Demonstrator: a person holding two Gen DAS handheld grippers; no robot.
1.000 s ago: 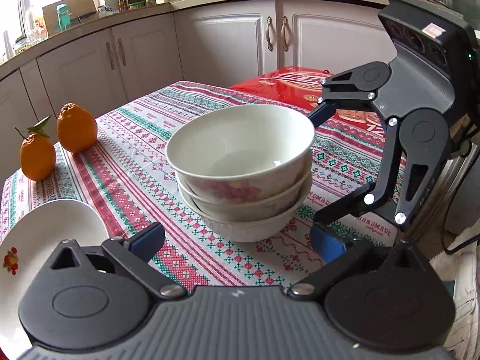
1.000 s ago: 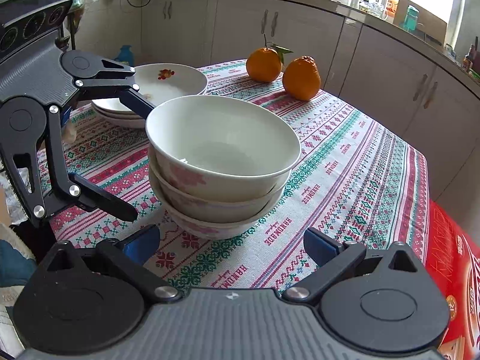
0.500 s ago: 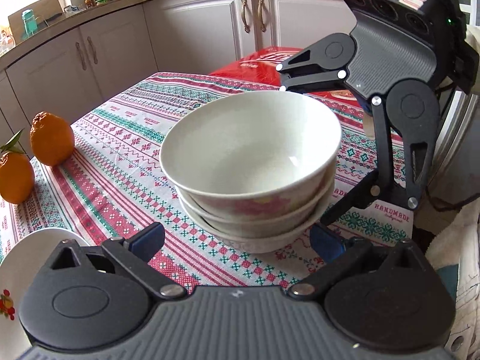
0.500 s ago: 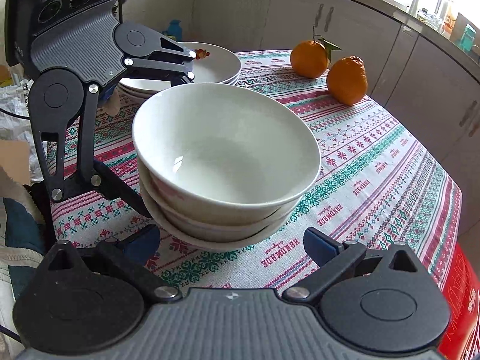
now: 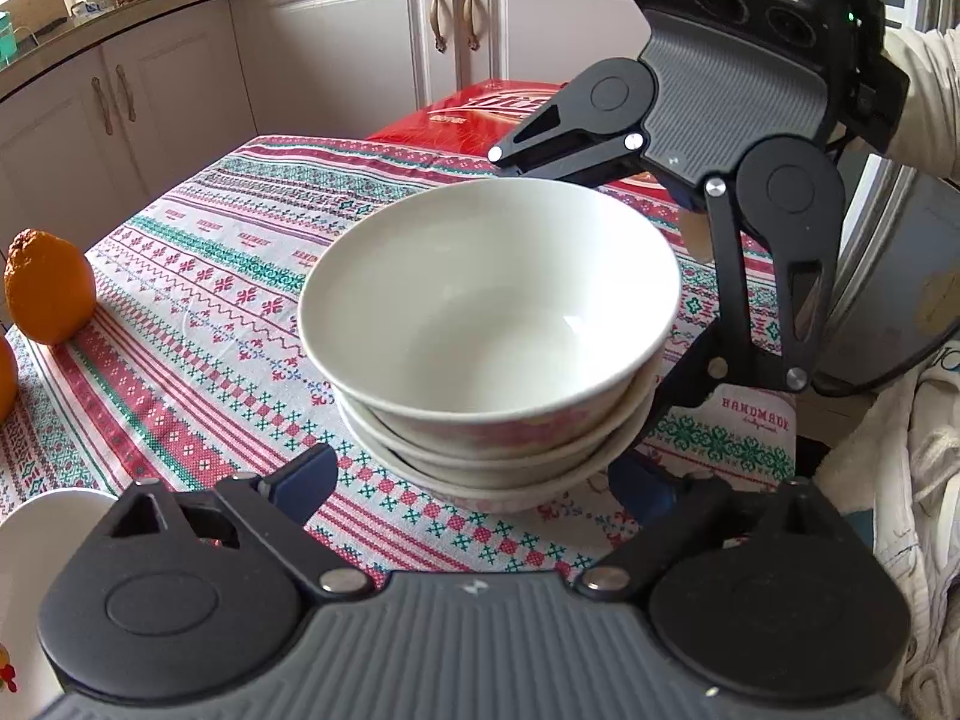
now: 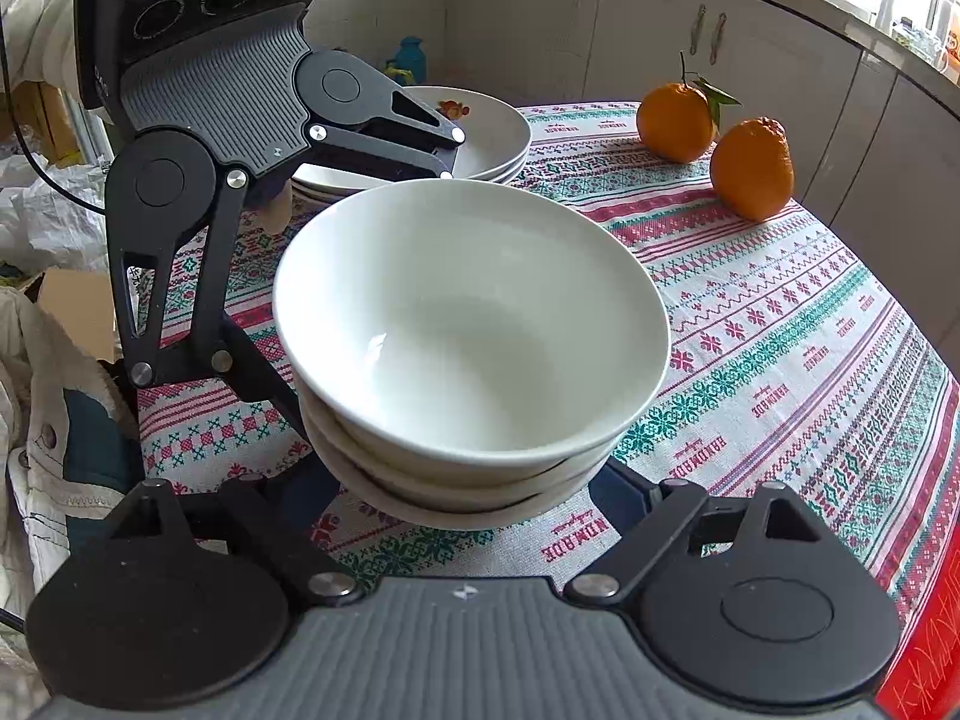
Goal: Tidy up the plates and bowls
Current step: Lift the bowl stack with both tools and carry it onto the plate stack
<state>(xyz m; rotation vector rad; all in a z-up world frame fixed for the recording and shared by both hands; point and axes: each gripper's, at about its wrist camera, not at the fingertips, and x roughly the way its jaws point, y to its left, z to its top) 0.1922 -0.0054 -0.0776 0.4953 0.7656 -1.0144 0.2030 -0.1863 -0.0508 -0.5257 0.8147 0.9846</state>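
- Bowls: a nested stack of three glossy white ceramic bowls [image 5: 489, 324] with pink flower prints on the outside stands on the table, at the middle of both wrist views. The top bowl is empty; the two below hold only the bowl above.
- Cloth: a cross-stitch patterned tablecloth in red, green and white [image 6: 780, 330] covers the table under the stack.
- Left gripper [image 5: 474, 483]: its jaws are closing with the stack between them. Its blue-padded fingers [image 5: 303, 474] sit at the stack's base at 7 and 5 o'clock in its own view; whether they press on it, I cannot tell.
- Right gripper [image 6: 465, 495]: its jaws are closing around the same stack from the opposite side; contact is hidden under the bowls' rims.
- Plates: a stack of shallow white ceramic plates [image 6: 492, 138] with a small flower motif sits at 12 o'clock in the right view, empty, behind the left gripper.
- Fruit: two knobbly orange citrus fruits [image 6: 750, 168] lie on the cloth at 2 o'clock.
- Box: a flat red printed carton [image 5: 474, 114] lies at the far table edge, 12 o'clock in the left view.
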